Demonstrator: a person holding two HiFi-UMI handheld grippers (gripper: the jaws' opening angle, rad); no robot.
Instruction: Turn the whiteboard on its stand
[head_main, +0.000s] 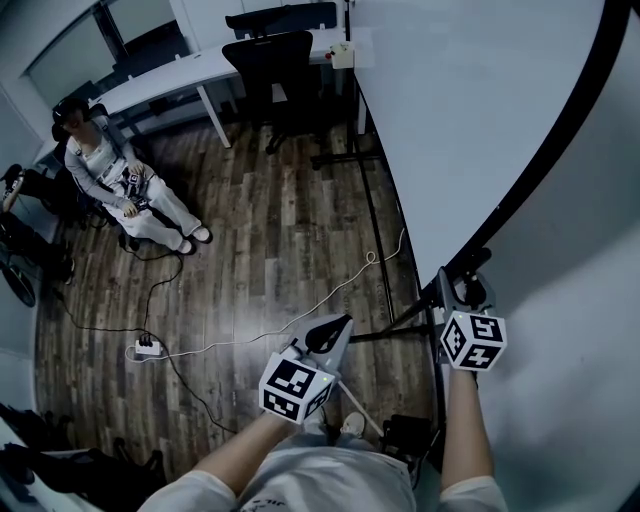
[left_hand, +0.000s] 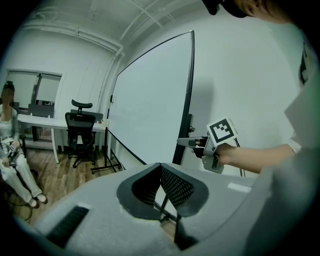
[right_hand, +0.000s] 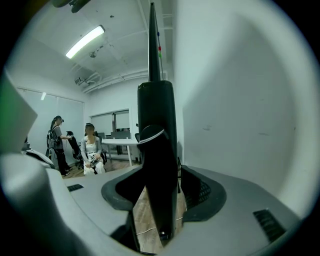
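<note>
Head view: whiteboard (head_main: 470, 110) runs out of frame at the top and right, so only part of its white face and dark curved rim shows. Its stand (head_main: 372, 215) shows as thin black bars over the wood floor (head_main: 260, 260), and the lower end disappears behind the person's arms. Right gripper view sees the board edge-on, a thin dark line, so its face cannot be read there. The stand's black post (right_hand: 157, 165) fills the middle of that view, with its foot cut off by the gripper body.

Right gripper (head_main: 455, 290): at the board's near edge, jaws spread wide, post standing between them. Slivers of floor show on either side of the post, so the pads are not pressing it.

Left gripper (head_main: 345, 322): out over the floor, apart from board and stand. In the left gripper view its pads meet at the tips with nothing between them.

Background: seated person (head_main: 130, 190) at far left, office chair (head_main: 275, 60) by a desk (head_main: 170, 85), power strip (head_main: 147, 348) with a cable trailing; small details too dim to read
</note>
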